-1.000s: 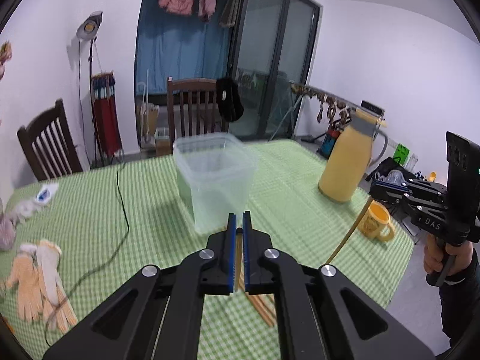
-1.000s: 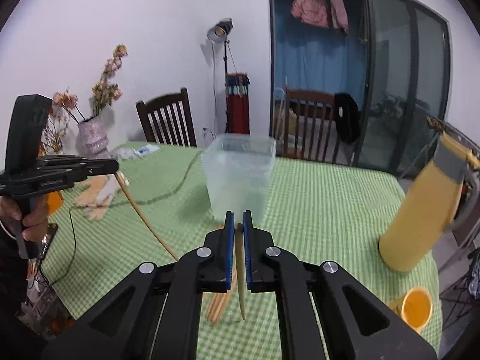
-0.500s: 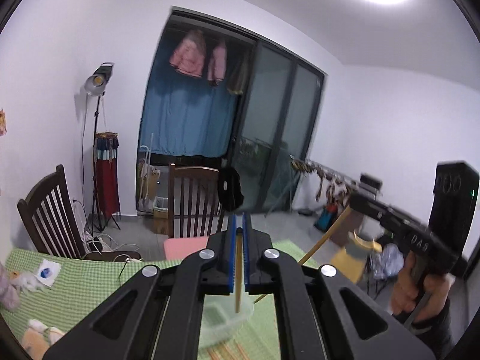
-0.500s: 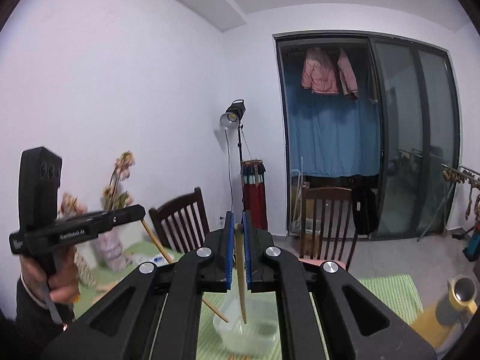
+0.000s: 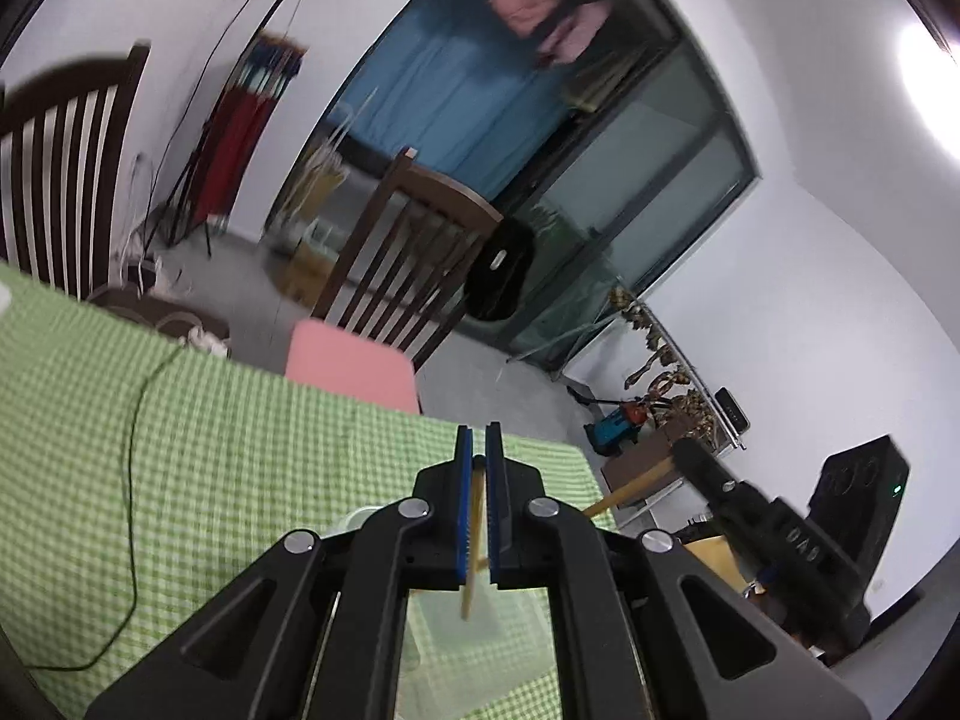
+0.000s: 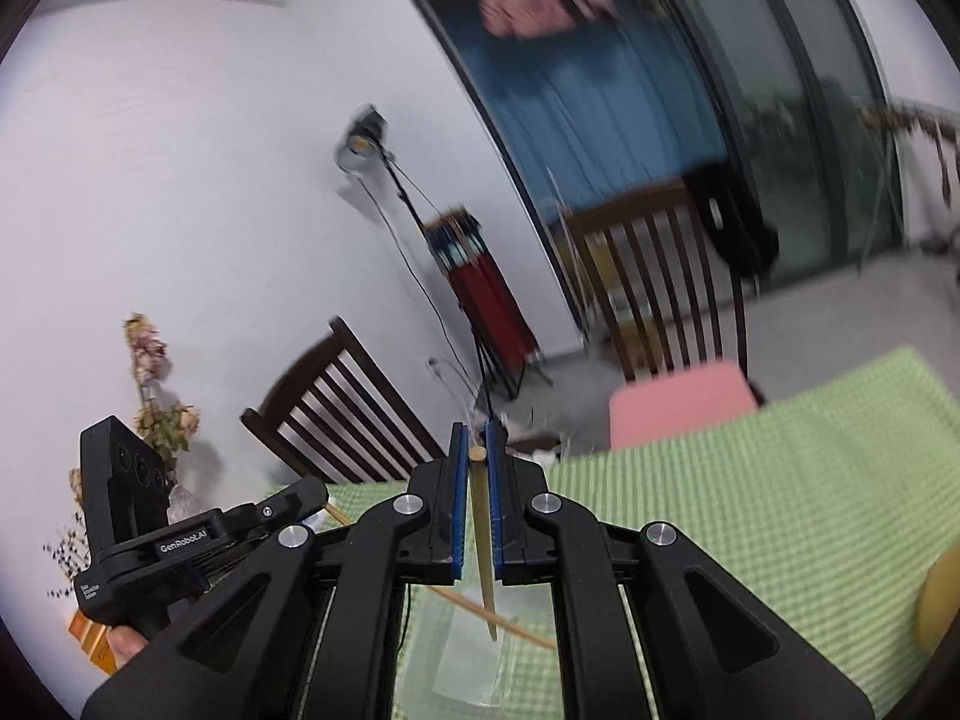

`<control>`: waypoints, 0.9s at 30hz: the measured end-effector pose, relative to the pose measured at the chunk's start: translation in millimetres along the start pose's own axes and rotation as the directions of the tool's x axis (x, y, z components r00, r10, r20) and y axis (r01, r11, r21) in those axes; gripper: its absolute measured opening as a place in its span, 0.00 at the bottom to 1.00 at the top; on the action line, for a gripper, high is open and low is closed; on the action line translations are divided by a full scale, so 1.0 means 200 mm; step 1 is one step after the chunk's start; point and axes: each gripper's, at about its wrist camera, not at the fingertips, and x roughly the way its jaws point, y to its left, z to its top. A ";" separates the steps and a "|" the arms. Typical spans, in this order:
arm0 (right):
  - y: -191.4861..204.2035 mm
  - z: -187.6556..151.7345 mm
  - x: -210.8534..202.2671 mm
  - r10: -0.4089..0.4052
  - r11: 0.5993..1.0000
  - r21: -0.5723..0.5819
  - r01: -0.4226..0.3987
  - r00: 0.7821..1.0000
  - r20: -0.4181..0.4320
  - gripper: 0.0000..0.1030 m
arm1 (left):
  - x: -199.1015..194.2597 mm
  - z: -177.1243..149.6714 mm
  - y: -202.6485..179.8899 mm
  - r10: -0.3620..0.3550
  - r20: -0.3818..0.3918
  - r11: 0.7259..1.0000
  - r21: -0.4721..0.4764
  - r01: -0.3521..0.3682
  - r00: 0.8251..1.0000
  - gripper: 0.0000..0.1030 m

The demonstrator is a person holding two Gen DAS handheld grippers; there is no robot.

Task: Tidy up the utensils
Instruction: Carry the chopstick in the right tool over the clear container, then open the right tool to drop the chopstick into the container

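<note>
My left gripper is shut on a wooden chopstick that hangs down between its blue pads. Beneath it, through the gripper's frame, shows the clear plastic container on the green checked tablecloth. My right gripper is likewise shut on a second chopstick, its tip over the same container. In the right wrist view the left gripper comes in from the left, its chopstick slanting across under mine. In the left wrist view the right gripper comes in from the right.
Two dark wooden chairs stand at the table's far side, one with a pink cushion. A black cable trails over the cloth. A vase of dried flowers is at the left, a yellow vessel at the right edge.
Both grippers have swung up from the table to above the container and rolled, so both views now tilt. Each still grips its chopstick, and the two chopsticks have come closer together.
</note>
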 end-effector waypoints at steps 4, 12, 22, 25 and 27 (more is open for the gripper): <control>-0.06 -0.11 0.18 -0.027 0.998 0.048 0.030 0.998 -0.056 0.06 | 0.12 -0.06 0.13 0.024 -0.020 0.999 -0.036 -0.025 0.999 0.01; -0.15 -0.22 0.33 -0.095 0.994 0.046 0.103 0.985 -0.141 0.20 | 0.29 -0.16 0.32 0.119 -0.071 0.990 -0.063 -0.123 0.990 0.01; -0.18 -0.28 0.40 -0.179 0.982 -0.086 0.170 0.977 -0.117 0.83 | 0.21 -0.17 0.21 0.155 -0.012 0.988 0.000 -0.155 0.988 0.40; -0.19 -0.27 0.37 -0.182 0.981 -0.085 0.176 0.981 -0.067 0.85 | 0.22 -0.20 0.17 0.211 0.004 0.976 0.050 -0.211 0.978 0.45; -0.20 -0.27 0.37 -0.145 0.986 -0.090 0.139 0.987 -0.070 0.85 | 0.24 -0.22 0.16 0.222 0.008 0.972 0.073 -0.222 0.975 0.48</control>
